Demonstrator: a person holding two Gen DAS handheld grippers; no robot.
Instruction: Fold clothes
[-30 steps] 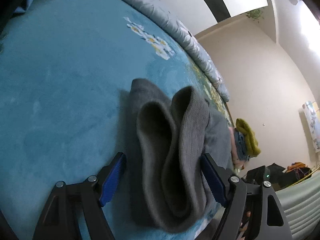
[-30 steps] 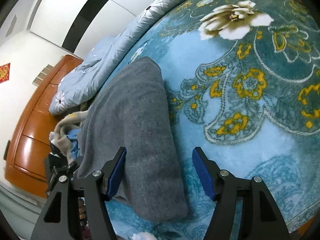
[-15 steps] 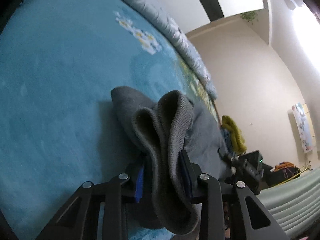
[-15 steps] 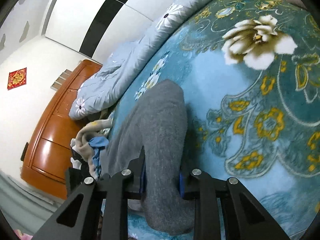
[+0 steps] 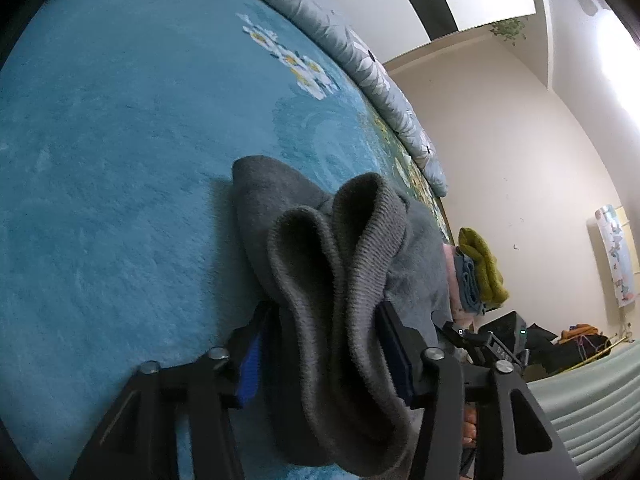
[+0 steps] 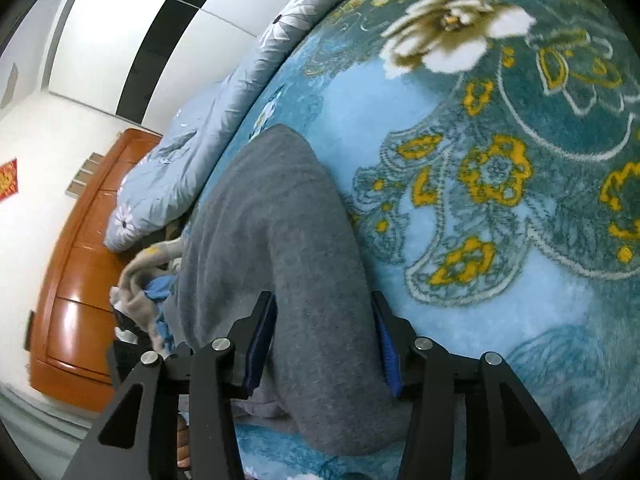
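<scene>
A grey knitted garment [image 5: 336, 264] lies folded on a blue floral blanket [image 5: 120, 160]. My left gripper [image 5: 324, 320] is shut on its ribbed, bunched end, which stands up between the blue pads. In the right wrist view the same grey garment [image 6: 272, 216] stretches away as a long band over the blanket [image 6: 500, 240]. My right gripper [image 6: 324, 328] is shut on its near end, and the cloth hangs below the jaws. The pad tips are partly hidden by cloth.
A grey flowered quilt [image 6: 192, 160] lies rolled along the far edge of the bed. An orange wooden cabinet [image 6: 76, 272] stands at the left. A pile of clothes [image 5: 478, 272], olive and blue, sits beyond the garment. More crumpled clothes [image 6: 148, 280] lie by the cabinet.
Both grippers were open around the garment a second ago and have closed on it. Since then both have lifted slightly, with the cloth held in the jaws.
</scene>
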